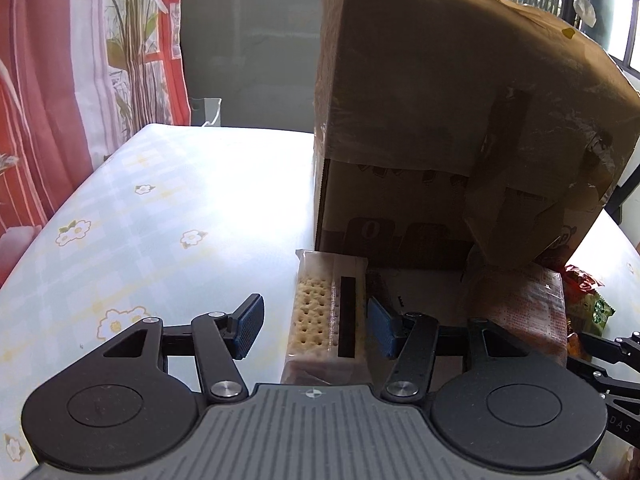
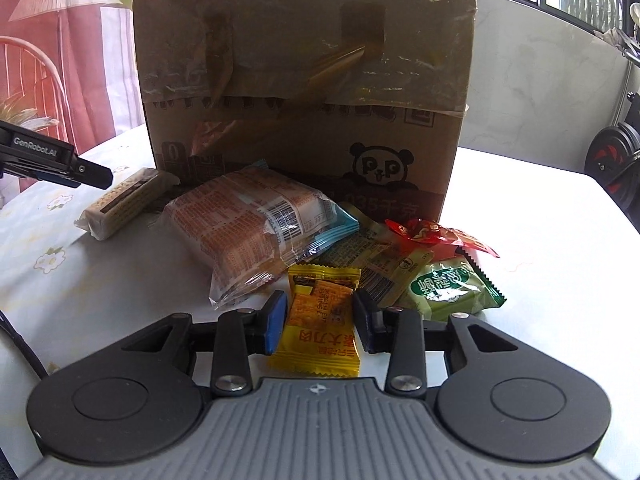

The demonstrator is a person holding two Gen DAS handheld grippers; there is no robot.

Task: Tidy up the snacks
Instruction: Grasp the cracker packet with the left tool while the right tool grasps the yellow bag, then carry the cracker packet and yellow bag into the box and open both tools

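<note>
1. Sunlit floral-clothed table (image 2: 520,208): one taped cardboard box (image 2: 304,80), six snack packets before it.
2. Left hand-held gripper (image 1: 316,326), angled down, straddles the cracker pack (image 1: 320,312), jaws apart, only the right pad touching.
3. Right hand-held gripper (image 2: 320,322) brackets the yellow packet (image 2: 320,320), pads just touching.

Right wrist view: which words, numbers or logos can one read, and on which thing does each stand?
"GenRobot.AI": on the left gripper.
"035" plus two characters: on the cardboard box, under its panda logo.
Yellow packet: large characters, upside down, not reliably readable.
Green packet, clear wrapped pack: print too small.
</note>
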